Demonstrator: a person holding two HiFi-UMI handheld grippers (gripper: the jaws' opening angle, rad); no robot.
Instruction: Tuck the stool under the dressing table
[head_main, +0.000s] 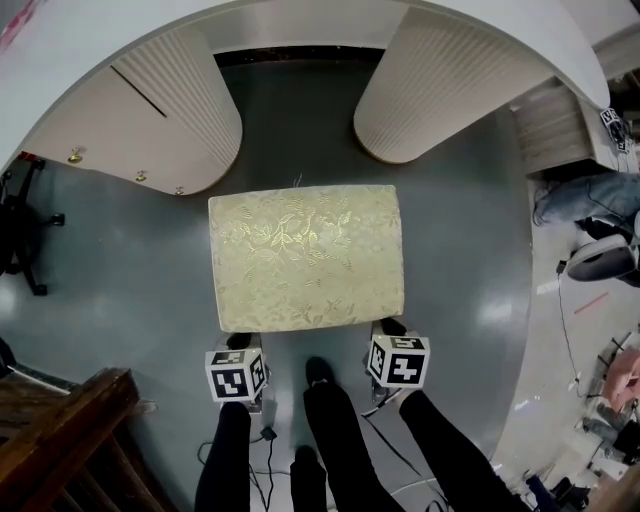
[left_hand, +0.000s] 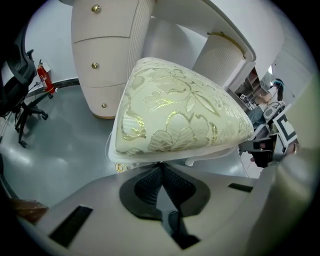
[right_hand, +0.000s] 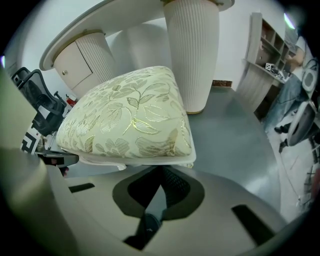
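The stool (head_main: 306, 257), a rectangular seat in pale gold floral fabric, stands on the grey floor in front of the gap between the dressing table's two ribbed white pedestals (head_main: 440, 85). Its far edge is level with the pedestals' fronts. My left gripper (head_main: 240, 343) is at the near left corner and my right gripper (head_main: 388, 329) at the near right corner. Each gripper's jaws stand shut, their tips against the white rim under the cushion (left_hand: 165, 159) (right_hand: 150, 161). Nothing shows between the pads.
The table's curved white top (head_main: 300, 25) arches over the gap. The left pedestal (head_main: 150, 110) has drawers with gold knobs. A black office chair (head_main: 20, 225) stands at the left, a wooden piece (head_main: 60, 430) at the near left, and cables (head_main: 400, 455) by the person's legs.
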